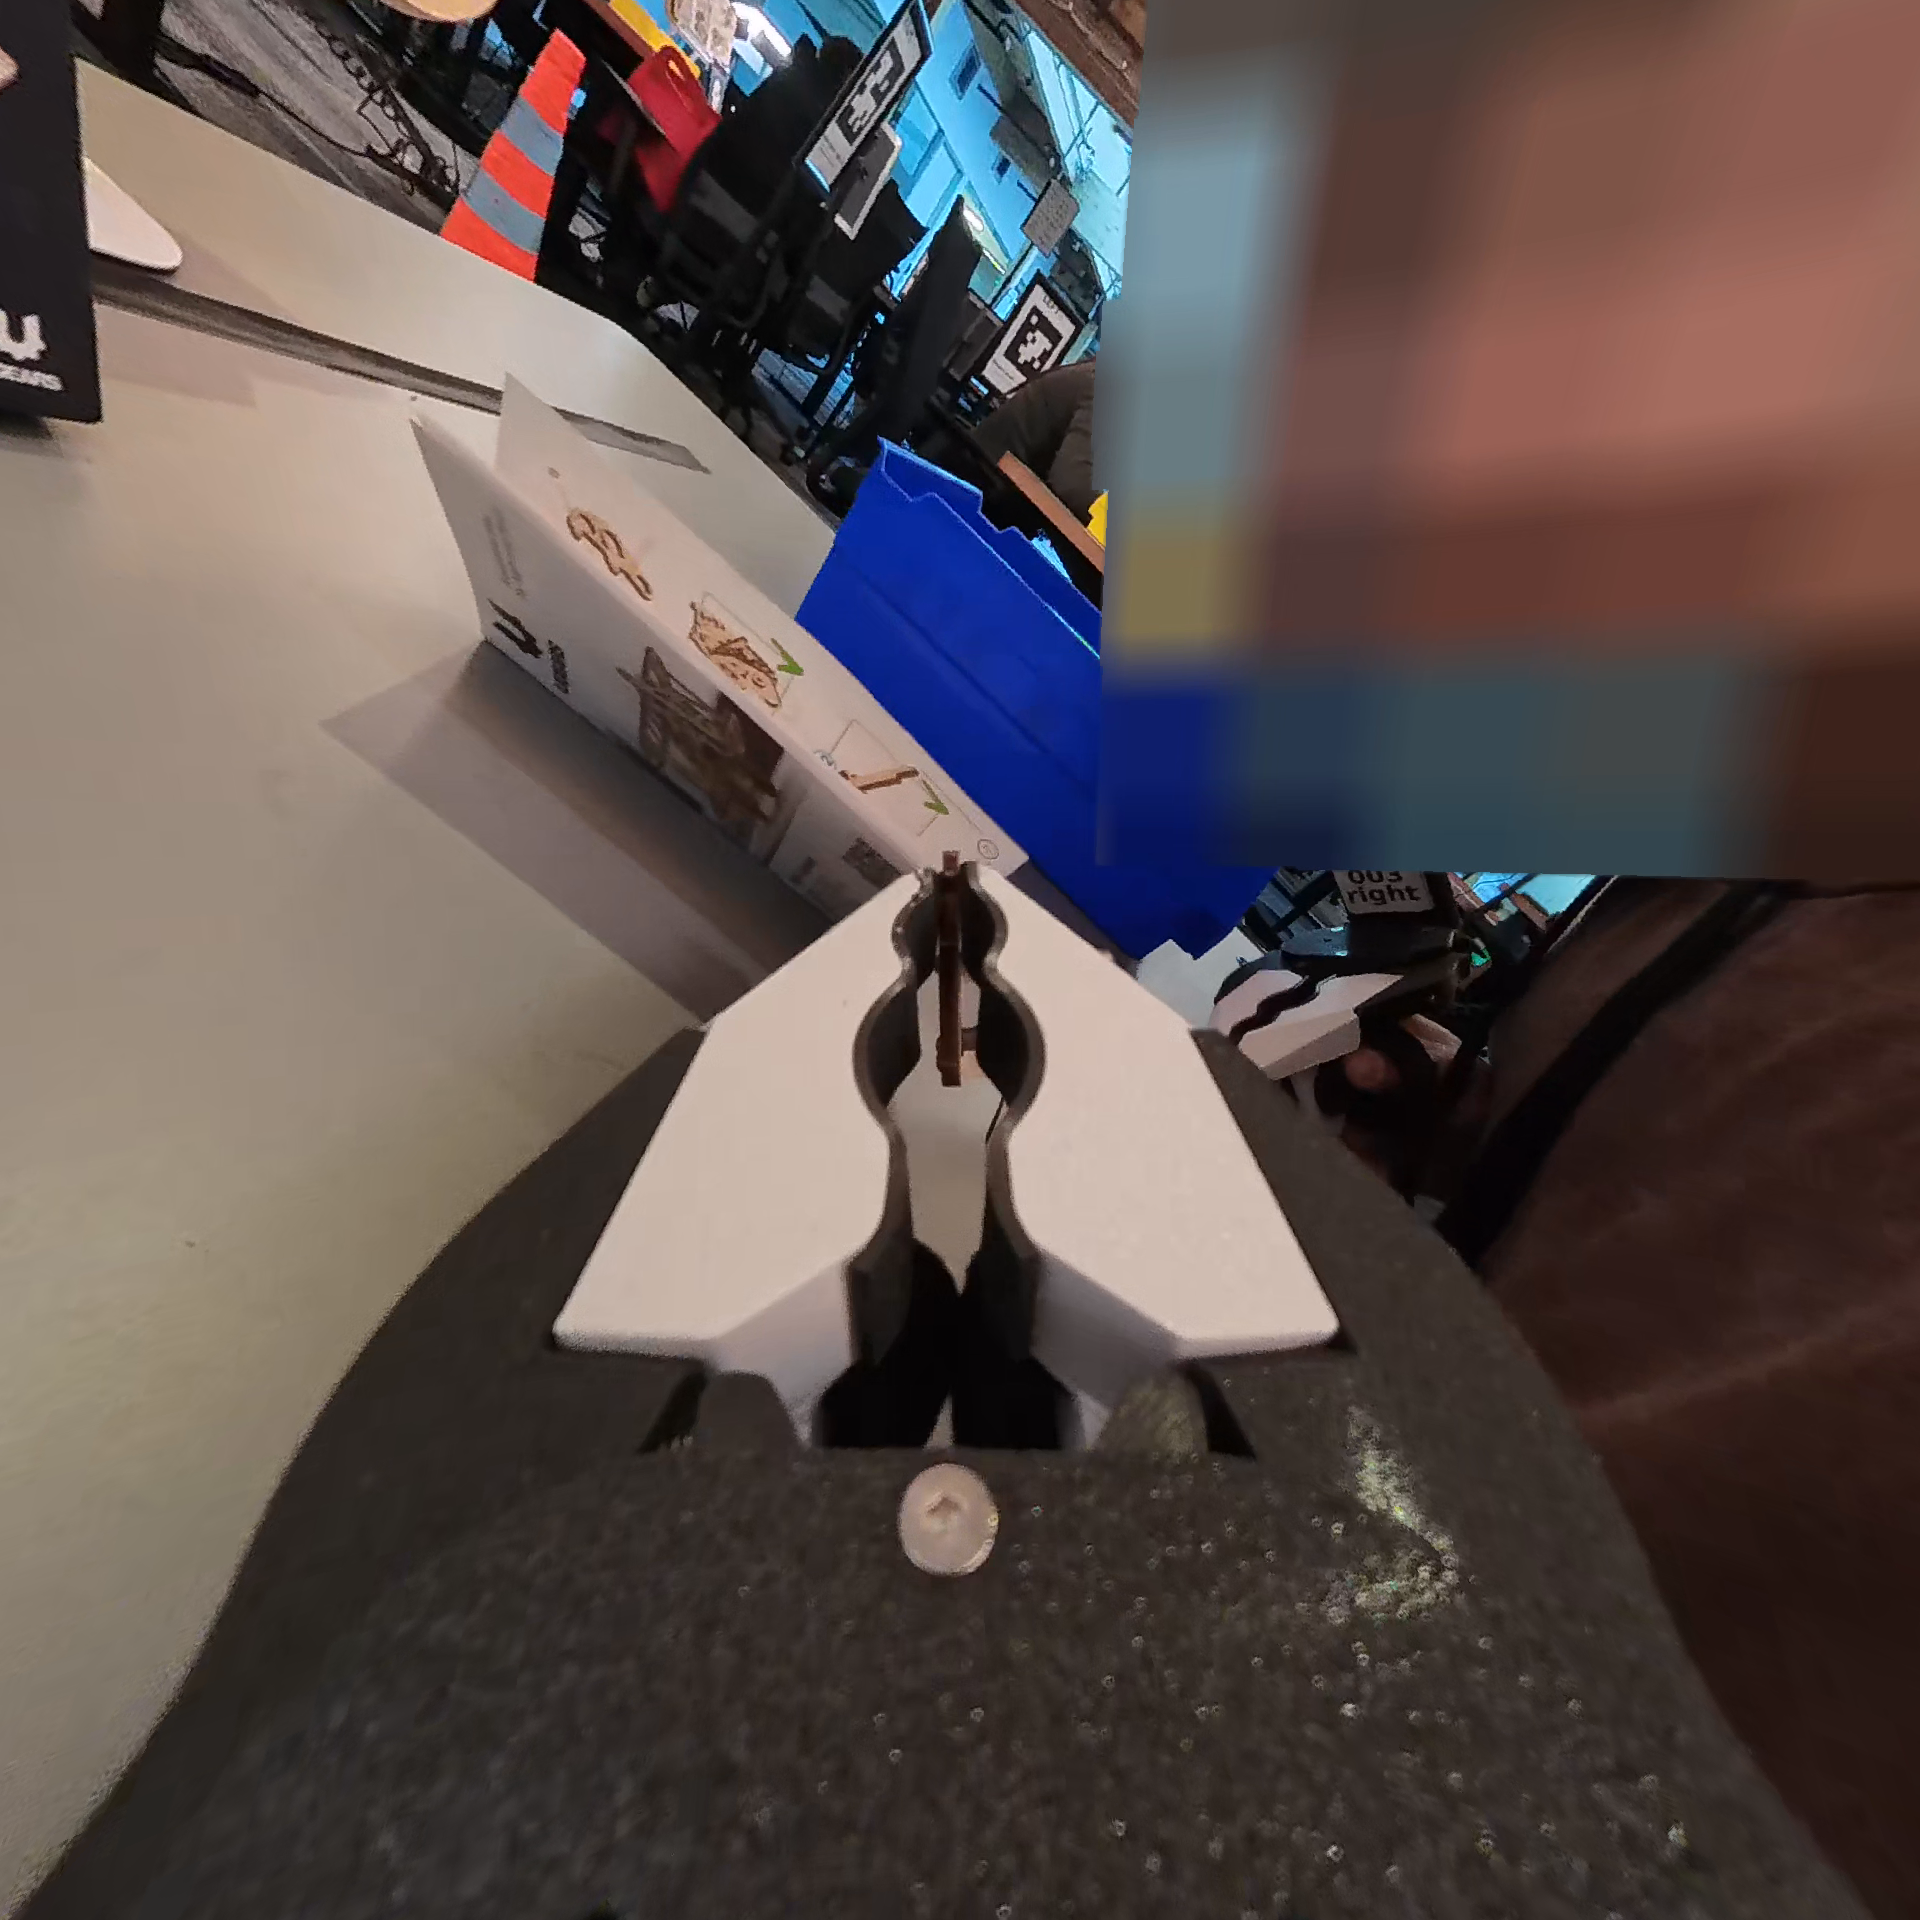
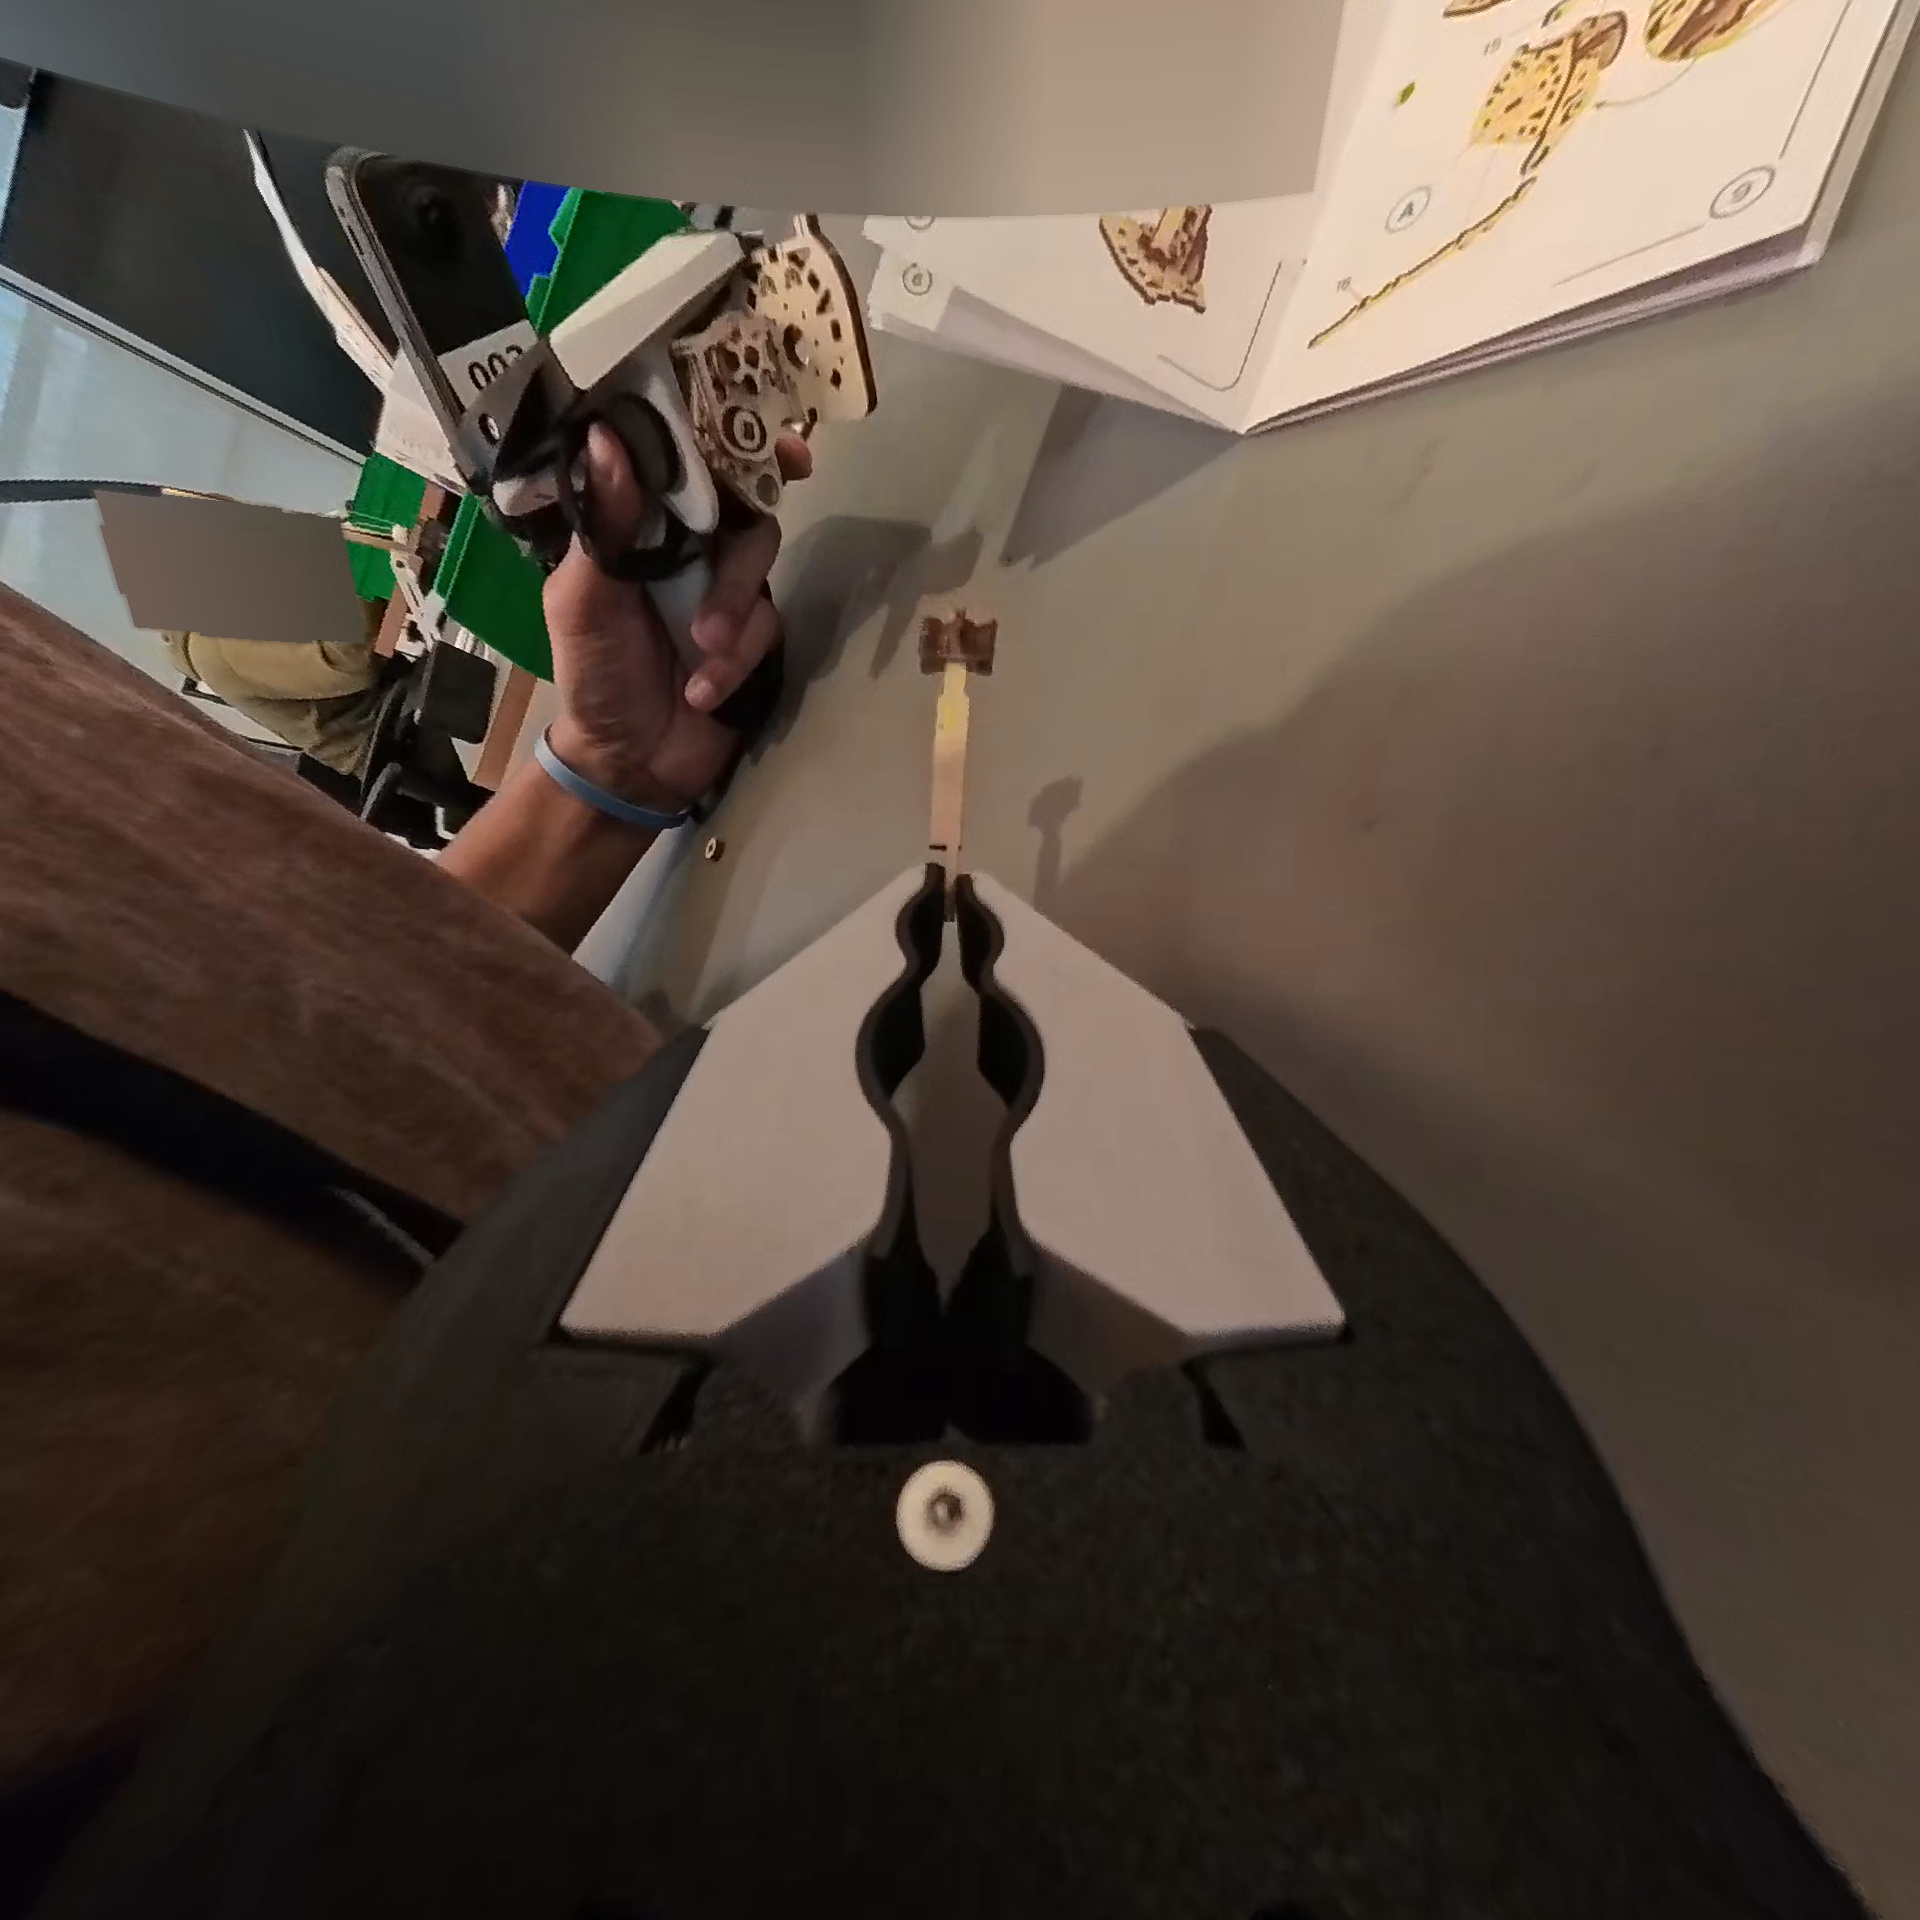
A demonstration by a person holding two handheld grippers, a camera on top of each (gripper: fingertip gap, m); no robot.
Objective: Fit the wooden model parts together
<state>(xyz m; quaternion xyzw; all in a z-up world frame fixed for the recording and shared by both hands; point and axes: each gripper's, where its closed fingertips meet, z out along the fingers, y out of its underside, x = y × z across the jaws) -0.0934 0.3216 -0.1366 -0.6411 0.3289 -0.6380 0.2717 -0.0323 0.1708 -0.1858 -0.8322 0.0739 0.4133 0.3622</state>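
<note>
We see printing on the instruction booklet [image 1: 717, 665] [image 2: 1558, 208], a black box [image 1: 42, 208], wall marker placards [image 1: 868, 104] and each hand-held gripper's white tag [image 1: 1382, 891] [image 2: 488, 366] (wording left uncopied).

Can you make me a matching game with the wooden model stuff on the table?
Things:
1. wooden gear assembly
2. thin wooden stick
3. instruction booklet
4. blue bin

Where:
A. lying open on the grey table
B. pinched in the right gripper, pointing away from it
C. past the booklet in the left wrist view
D. held in the left gripper, up off the table

Pairs: 1-D, 2-B, 3-A, 4-C
</note>
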